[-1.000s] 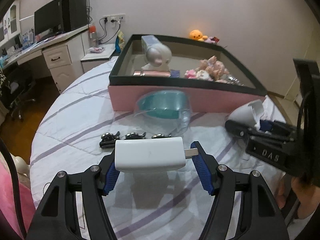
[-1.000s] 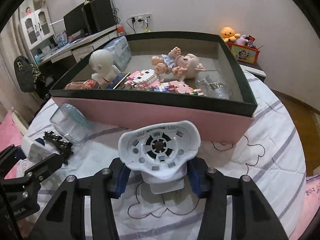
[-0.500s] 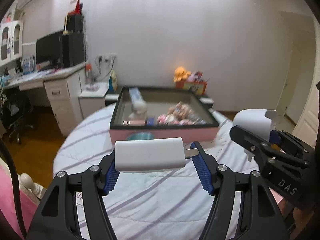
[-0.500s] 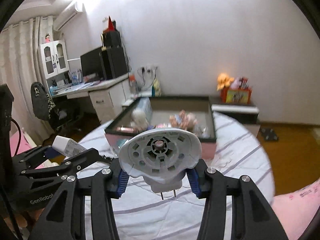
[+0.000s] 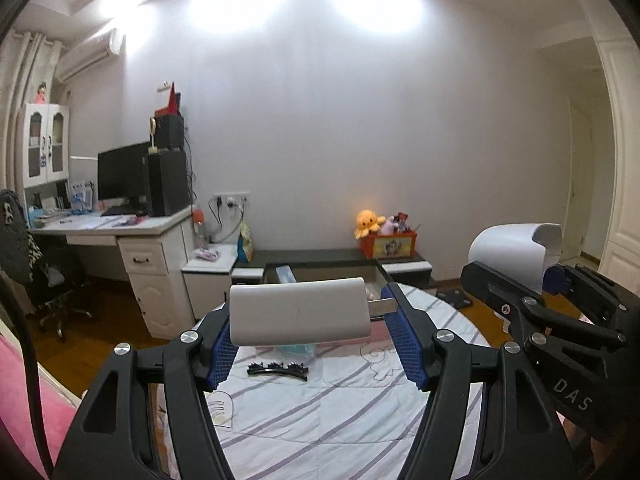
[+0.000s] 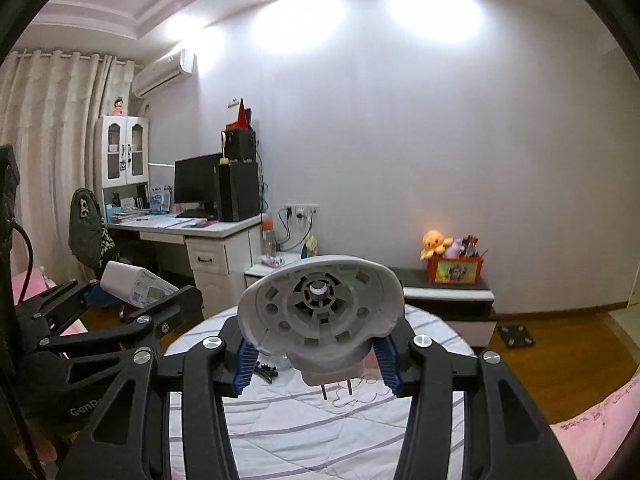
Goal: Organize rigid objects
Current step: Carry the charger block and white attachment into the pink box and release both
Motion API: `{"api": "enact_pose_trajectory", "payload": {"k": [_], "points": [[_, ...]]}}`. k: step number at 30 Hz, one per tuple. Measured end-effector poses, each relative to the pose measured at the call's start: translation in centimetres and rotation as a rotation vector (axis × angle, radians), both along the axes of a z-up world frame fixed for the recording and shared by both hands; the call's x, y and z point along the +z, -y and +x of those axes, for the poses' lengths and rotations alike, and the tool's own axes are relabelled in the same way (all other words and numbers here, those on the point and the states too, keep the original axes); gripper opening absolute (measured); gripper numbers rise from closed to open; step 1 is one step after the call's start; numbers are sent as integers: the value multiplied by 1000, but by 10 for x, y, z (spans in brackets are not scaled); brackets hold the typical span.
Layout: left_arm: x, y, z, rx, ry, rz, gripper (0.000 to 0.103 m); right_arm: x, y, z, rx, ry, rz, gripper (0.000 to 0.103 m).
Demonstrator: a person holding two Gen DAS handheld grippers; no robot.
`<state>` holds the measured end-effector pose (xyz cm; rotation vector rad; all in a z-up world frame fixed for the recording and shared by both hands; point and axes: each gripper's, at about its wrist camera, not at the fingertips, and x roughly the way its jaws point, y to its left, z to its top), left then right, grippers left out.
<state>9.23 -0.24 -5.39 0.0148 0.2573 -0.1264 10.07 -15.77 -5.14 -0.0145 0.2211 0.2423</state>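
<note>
My left gripper [image 5: 312, 340] is shut on a white rectangular charger [image 5: 298, 316] with a metal plug end at its right, held high above the round bed. My right gripper [image 6: 318, 354] is shut on a white plug-in device [image 6: 320, 310] with a vented face and two prongs below. The right gripper and its white device [image 5: 508, 252] show at the right of the left wrist view. The left gripper with the charger [image 6: 136, 288] shows at the left of the right wrist view. The dark-rimmed box [image 5: 320, 270] is mostly hidden behind the charger.
A black hair clip [image 5: 276, 370] lies on the striped bedsheet [image 5: 320, 412]. A white desk [image 5: 120, 228] with monitor stands at left. A low cabinet [image 6: 448, 292] holds a toy box with an orange plush [image 6: 436, 242]. A pink cushion [image 6: 592, 436] lies at the right.
Both grippers have risen and pulled back from the box, still holding their objects. The box, close and filling the view a second ago, is now far and mostly hidden.
</note>
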Motion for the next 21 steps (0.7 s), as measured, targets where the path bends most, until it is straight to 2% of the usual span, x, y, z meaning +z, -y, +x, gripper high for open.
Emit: {"api": "enact_pose_trajectory", "payload": {"k": [8, 21], "points": [[14, 1, -11, 20, 55, 19, 68, 11, -2, -14, 1, 42, 2, 51], [6, 5, 27, 37, 32, 35, 68, 8, -6, 12, 3, 18, 8, 51]]}}
